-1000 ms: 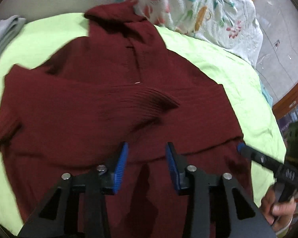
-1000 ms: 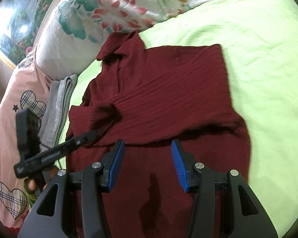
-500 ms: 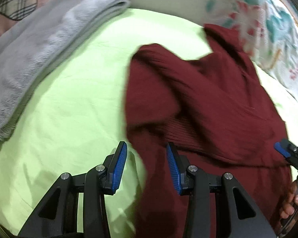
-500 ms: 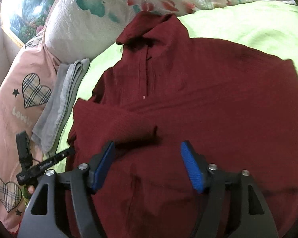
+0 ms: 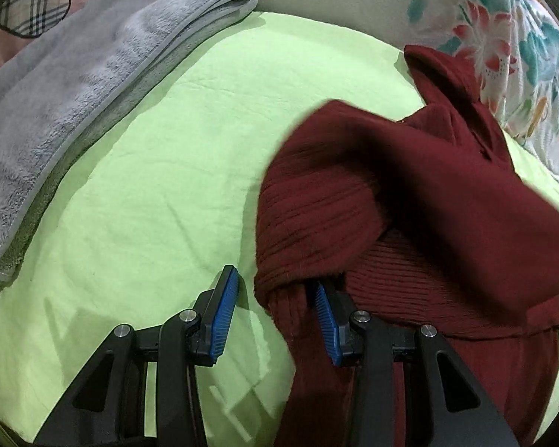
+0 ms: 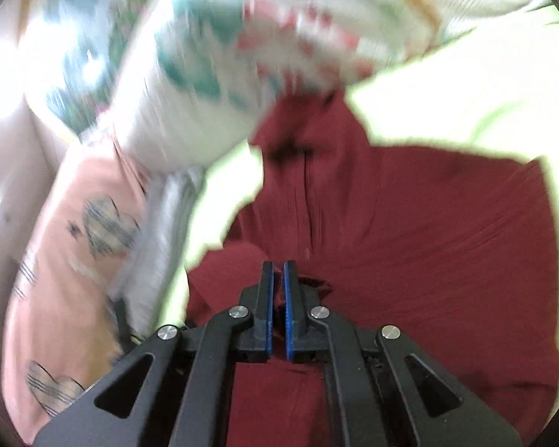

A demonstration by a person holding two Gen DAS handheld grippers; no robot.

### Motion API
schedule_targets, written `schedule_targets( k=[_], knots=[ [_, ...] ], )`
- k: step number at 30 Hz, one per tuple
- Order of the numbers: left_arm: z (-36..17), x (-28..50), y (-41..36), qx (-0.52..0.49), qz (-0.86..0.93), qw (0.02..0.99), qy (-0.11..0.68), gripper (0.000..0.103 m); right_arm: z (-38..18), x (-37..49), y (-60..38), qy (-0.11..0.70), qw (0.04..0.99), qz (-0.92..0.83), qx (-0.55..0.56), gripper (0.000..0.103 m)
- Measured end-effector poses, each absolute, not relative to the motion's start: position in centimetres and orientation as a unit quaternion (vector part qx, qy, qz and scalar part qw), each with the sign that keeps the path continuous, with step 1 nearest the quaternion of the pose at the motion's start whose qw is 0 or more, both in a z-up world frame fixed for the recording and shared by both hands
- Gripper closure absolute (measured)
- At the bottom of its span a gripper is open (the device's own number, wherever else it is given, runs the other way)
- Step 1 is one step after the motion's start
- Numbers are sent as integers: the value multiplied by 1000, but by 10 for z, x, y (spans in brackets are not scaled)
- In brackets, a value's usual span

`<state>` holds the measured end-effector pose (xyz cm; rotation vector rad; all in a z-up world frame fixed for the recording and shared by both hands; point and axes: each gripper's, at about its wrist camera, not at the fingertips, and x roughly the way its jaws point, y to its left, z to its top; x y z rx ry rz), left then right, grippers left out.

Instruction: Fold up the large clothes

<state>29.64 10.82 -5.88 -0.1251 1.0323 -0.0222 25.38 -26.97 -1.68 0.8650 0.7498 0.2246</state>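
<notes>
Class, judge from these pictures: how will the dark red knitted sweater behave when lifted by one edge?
Probably floppy: the sweater already drapes and bunches where the right claw pinches it. Likely not slippery, given its ribbed knit. It may sag and unfold, since loose folds overlap.

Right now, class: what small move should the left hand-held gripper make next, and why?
Probably close the left hand-held gripper: it is open with the maroon sweater edge between its fingers, while the right hand-held gripper is already shut on the fabric.
</notes>
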Motion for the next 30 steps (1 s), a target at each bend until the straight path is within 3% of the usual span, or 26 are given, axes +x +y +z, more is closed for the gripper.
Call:
schedule_targets(
  k=[4,8,14,21,24,26,30],
  knots=[
    [-56,293,99,-42,-11,871,490,61,-6,232,-322,349,839,36,416,98],
    [-54,287,86,-15,-16,877,480,61,-29,224,-357,373,818,-17,437,98],
    [-56,283,92,-35,-23,873,485,61,-35,226,-357,386,813,-23,435,99],
    [-59,286,91,-37,-16,873,486,60,-78,239,-364,428,797,-83,417,98],
    [-59,282,92,-34,-11,874,484,59,-91,237,-372,430,785,-101,434,93],
    [-59,281,92,-31,-8,875,482,58,-90,232,-375,425,783,-108,441,75],
    [-60,279,94,-37,2,877,478,56,-66,228,-357,408,812,-81,409,62]
  ],
)
